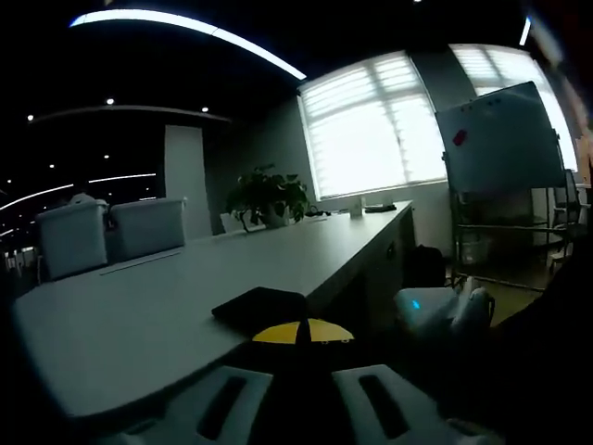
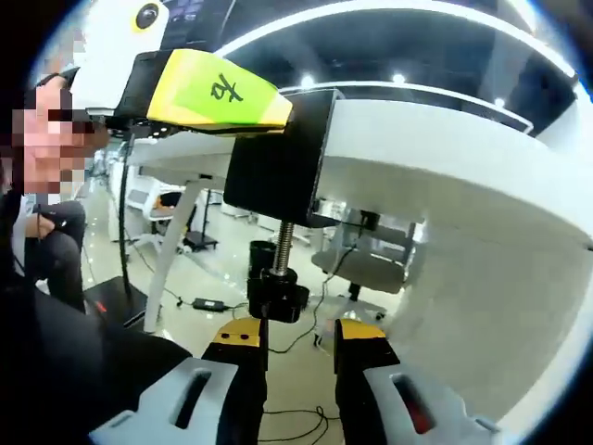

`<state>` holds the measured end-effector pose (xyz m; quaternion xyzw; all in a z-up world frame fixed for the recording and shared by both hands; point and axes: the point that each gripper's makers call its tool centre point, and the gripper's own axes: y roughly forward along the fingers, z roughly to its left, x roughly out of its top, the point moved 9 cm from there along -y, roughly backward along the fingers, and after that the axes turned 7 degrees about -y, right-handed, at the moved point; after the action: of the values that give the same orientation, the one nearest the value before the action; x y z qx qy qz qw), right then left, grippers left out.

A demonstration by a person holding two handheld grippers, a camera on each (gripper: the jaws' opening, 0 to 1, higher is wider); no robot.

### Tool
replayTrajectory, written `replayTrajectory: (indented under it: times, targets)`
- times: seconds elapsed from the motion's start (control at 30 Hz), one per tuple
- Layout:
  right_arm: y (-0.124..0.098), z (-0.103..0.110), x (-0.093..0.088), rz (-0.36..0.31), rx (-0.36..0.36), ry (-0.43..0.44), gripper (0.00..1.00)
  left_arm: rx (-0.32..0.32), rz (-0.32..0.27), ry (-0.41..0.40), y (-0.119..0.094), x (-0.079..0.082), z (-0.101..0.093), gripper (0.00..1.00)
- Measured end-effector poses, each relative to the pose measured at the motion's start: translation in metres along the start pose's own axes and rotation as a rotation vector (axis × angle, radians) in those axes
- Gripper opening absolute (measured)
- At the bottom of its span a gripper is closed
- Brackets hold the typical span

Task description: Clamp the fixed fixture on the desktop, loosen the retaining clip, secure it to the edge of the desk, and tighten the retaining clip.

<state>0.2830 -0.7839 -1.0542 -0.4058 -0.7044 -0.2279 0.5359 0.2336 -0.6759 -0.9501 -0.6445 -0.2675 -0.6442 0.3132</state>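
A black clamp fixture [image 2: 278,167] sits over the edge of the long white desk [image 2: 445,158]. Its threaded screw [image 2: 283,236] hangs down to a black knob [image 2: 276,297]. My left gripper [image 2: 218,93], with a yellow-green tag, is shut on the fixture's top part. In the left gripper view, my left gripper [image 1: 299,334] has its yellow pads pressed together against the fixture [image 1: 264,306] on the desk [image 1: 139,306]. My right gripper [image 2: 301,338] is under the desk edge, open, its tips just below the knob. It also shows as my right gripper [image 1: 445,311] beside the desk.
Grey chairs [image 1: 111,232], a potted plant [image 1: 269,195] and a whiteboard [image 1: 505,139] stand around the desk. Under the desk there are a chair [image 2: 361,264] and cables on the floor [image 2: 213,304]. A person [image 2: 46,306] is close on the left.
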Motion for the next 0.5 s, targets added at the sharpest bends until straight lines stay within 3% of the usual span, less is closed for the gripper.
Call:
replayTrajectory:
  times: [0.07,0.1,0.27,0.37,0.5]
  targets:
    - [0.002,0.007,0.004,0.004,-0.054,-0.001,0.26,-0.008,-0.006,-0.004,0.002,0.0,-0.001,0.01]
    - [0.002,0.011,0.003,0.031,-0.056,0.005,0.26,-0.01,-0.007,-0.005,0.002,0.0,-0.001,0.01]
    - [0.004,0.036,0.016,0.03,-0.074,-0.042,0.31,-0.023,-0.016,-0.016,0.002,-0.002,-0.001,0.01]
    - [0.005,0.04,0.018,0.015,-0.087,-0.037,0.41,-0.025,-0.019,-0.016,0.002,-0.002,0.0,0.01]
    - [0.013,0.035,0.019,0.028,-0.139,0.013,0.41,-0.03,-0.028,-0.024,0.001,-0.003,0.0,0.01]
